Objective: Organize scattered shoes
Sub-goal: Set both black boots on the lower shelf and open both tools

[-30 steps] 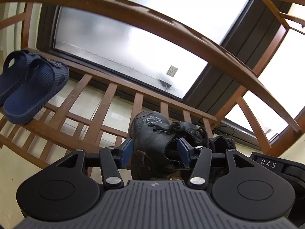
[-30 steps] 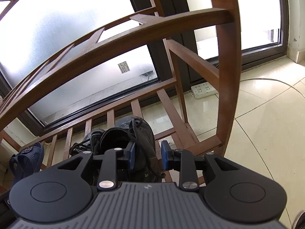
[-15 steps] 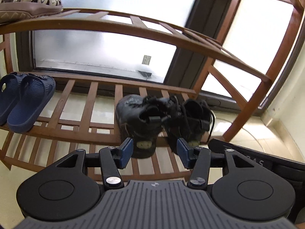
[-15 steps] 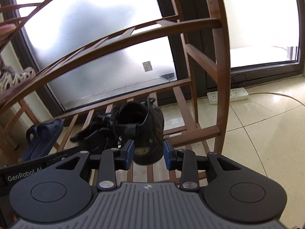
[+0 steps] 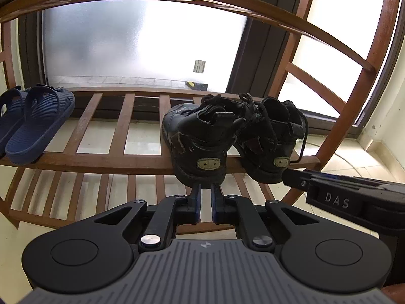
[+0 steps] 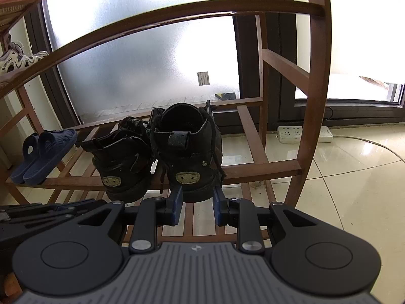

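Two black lace-up boots stand side by side on the middle shelf of a wooden rack (image 5: 101, 160), heels toward me. The left boot (image 5: 197, 141) is just beyond my left gripper (image 5: 206, 193), which is shut with nothing between its blue pads. In the right wrist view, the right boot (image 6: 187, 152) stands just past my right gripper (image 6: 197, 197). Its jaws are closing, with a gap between them; the pads flank the space below the heel and do not press on it. The left boot (image 6: 121, 162) stands beside it. The right gripper's body (image 5: 341, 200) shows at the right edge of the left wrist view.
A pair of blue slippers (image 5: 33, 126) (image 6: 43, 152) lies at the shelf's left end. A lower slatted shelf (image 5: 76, 190) sits beneath. Light-coloured shoes (image 6: 15, 60) rest on the upper shelf. A white power strip (image 6: 303, 134) and its cable lie on the tiled floor to the right.
Both grippers have drawn back from the boots, which now stand free on the shelf. The left jaws went from wide open to shut. The right jaws narrowed a little.
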Action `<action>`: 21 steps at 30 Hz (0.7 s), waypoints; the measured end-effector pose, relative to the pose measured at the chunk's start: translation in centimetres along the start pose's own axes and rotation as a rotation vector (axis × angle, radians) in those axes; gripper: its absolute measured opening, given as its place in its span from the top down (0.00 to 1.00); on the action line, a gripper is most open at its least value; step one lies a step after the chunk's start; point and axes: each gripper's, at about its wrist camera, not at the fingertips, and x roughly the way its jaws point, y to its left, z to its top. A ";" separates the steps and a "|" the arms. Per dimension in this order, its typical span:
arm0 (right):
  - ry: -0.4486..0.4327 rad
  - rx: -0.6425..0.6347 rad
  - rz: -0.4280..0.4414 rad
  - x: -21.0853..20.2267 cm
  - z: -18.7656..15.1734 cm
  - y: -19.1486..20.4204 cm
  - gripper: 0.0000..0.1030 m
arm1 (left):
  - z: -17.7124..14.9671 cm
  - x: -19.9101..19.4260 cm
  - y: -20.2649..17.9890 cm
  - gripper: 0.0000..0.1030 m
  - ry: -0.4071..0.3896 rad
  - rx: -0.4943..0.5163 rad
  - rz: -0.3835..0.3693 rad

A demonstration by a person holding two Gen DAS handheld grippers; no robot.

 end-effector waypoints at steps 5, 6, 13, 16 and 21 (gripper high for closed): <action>0.008 -0.015 -0.006 1.0 0.0 0.2 0.73 | 0.5 1.0 0.6 0.91 -0.013 -0.037 -0.021; 0.010 -0.017 -0.006 1.3 0.0 0.2 0.73 | 0.5 1.1 0.7 0.91 -0.013 -0.044 -0.023; 0.016 -0.032 0.001 2.6 0.4 0.4 0.73 | 0.8 2.4 1.4 0.91 -0.046 -0.078 -0.032; 0.013 -0.033 0.001 3.1 0.7 0.4 0.72 | 0.9 3.2 1.4 0.91 -0.060 -0.086 -0.033; 0.017 -0.038 0.004 4.0 1.2 0.3 0.72 | 1.9 4.4 1.3 0.91 -0.049 -0.085 -0.031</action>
